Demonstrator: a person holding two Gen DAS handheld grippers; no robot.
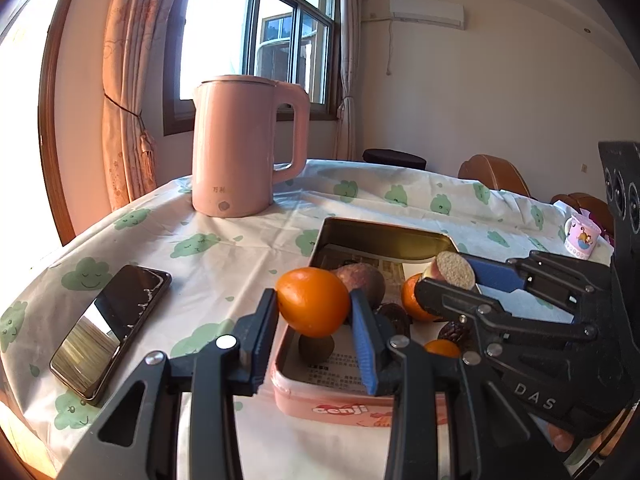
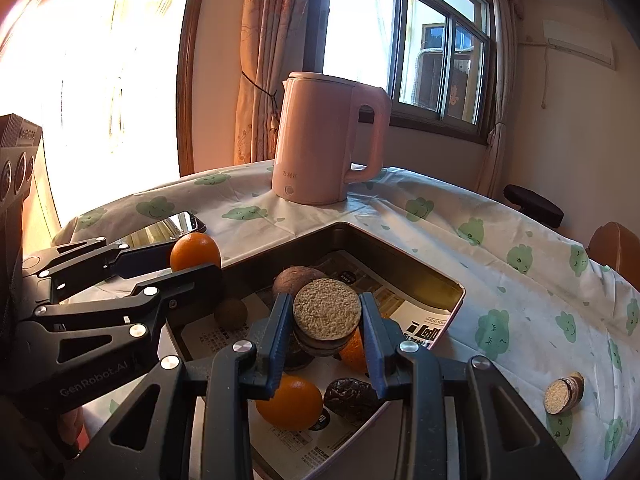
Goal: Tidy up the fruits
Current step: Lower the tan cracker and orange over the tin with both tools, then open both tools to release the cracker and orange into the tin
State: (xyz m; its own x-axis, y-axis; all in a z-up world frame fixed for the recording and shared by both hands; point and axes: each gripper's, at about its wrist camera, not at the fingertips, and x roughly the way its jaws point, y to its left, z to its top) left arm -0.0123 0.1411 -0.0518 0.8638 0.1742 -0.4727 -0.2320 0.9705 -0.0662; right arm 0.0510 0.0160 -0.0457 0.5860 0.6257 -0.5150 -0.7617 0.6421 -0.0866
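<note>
Held over pink tin (image 1: 320, 404): left gripper (image 1: 314, 308) clamped on orange (image 1: 313, 302) above near-left rim, right gripper (image 2: 326, 316) clamped on cut fruit piece (image 2: 327, 310) above tin interior.

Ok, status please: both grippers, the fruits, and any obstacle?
Left gripper shut on orange, over tin. Right gripper shut on cut fruit, over tin. One cut piece still on cloth. No obstacle.

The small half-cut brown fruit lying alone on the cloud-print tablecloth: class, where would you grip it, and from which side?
Grip the small half-cut brown fruit across its rounded skin, coming from above. Its flat grainy cut face points sideways, leaving the curved sides free.
</note>
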